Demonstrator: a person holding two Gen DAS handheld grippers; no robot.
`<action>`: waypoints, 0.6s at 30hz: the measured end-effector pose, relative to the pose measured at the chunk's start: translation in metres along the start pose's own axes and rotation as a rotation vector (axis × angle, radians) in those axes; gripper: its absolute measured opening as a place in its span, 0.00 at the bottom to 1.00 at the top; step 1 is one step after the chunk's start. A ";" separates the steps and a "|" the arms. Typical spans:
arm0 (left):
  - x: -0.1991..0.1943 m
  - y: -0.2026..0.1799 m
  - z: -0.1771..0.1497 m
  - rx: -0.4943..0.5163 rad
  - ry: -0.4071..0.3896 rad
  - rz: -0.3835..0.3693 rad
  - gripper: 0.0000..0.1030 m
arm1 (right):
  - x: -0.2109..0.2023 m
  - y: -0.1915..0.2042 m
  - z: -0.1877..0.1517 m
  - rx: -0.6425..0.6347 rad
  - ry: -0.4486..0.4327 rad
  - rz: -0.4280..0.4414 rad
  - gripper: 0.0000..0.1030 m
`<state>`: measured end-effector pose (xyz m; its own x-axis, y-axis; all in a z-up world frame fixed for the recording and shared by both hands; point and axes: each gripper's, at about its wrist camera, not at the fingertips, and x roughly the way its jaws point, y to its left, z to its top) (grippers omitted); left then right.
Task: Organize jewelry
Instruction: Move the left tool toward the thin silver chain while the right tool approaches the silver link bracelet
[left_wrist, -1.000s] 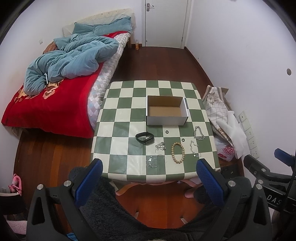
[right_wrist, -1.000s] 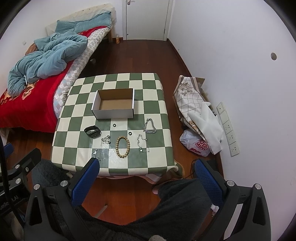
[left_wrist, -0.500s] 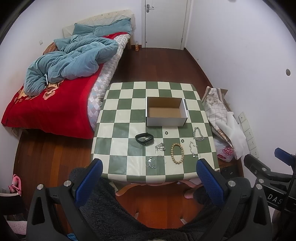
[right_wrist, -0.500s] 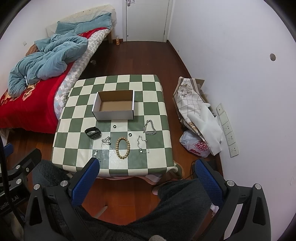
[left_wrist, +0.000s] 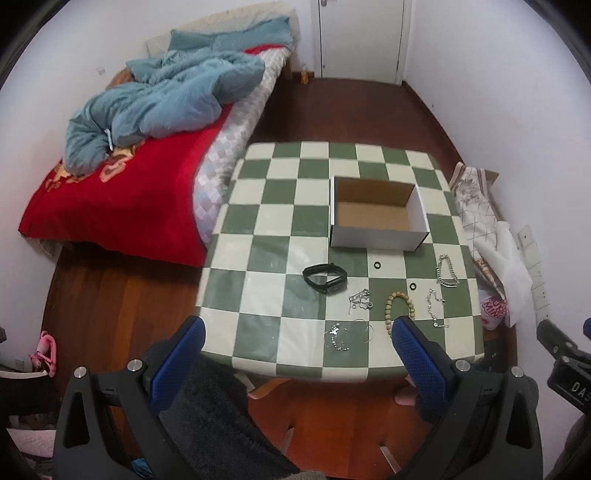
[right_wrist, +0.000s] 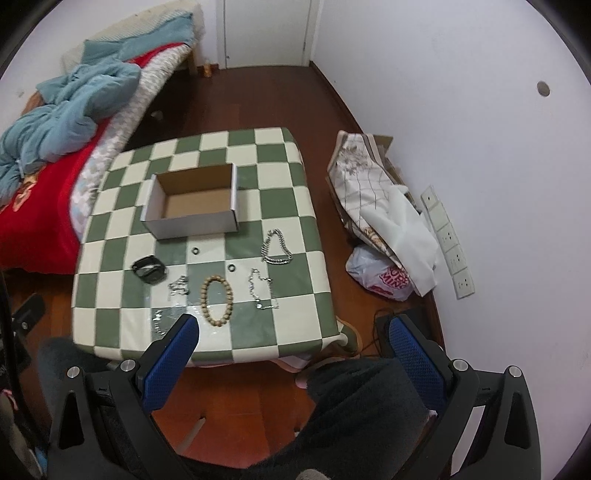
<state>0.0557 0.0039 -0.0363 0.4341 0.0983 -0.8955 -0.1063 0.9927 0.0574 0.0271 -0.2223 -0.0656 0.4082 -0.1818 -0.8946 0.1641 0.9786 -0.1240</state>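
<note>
An open white cardboard box stands empty on the green-and-white checkered table. In front of it lie a black band, a wooden bead bracelet, several silver chains and two small black rings. My left gripper is open and empty, above the table's near edge. My right gripper is open and empty, also at the near edge.
A bed with a red cover and blue duvet stands left of the table. Bags and cloth lie on the wooden floor at the right wall. A closed door is at the back. My dark-clothed knees sit below.
Both grippers have moved forward and down toward the table, so it looks larger. The right view has also turned a little to the right. Nothing on the table moved.
</note>
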 end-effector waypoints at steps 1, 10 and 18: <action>0.007 0.001 0.003 -0.004 0.008 0.007 1.00 | 0.011 0.001 0.002 0.000 0.016 -0.008 1.00; 0.073 -0.007 0.026 0.017 0.064 0.018 1.00 | 0.103 0.004 0.011 0.009 0.140 -0.020 1.00; 0.143 -0.041 0.026 0.085 0.180 0.011 1.00 | 0.180 -0.007 0.022 0.056 0.240 -0.014 1.00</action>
<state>0.1449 -0.0212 -0.1550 0.2658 0.1022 -0.9586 -0.0308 0.9948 0.0976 0.1191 -0.2644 -0.2163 0.1819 -0.1605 -0.9701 0.2201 0.9682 -0.1189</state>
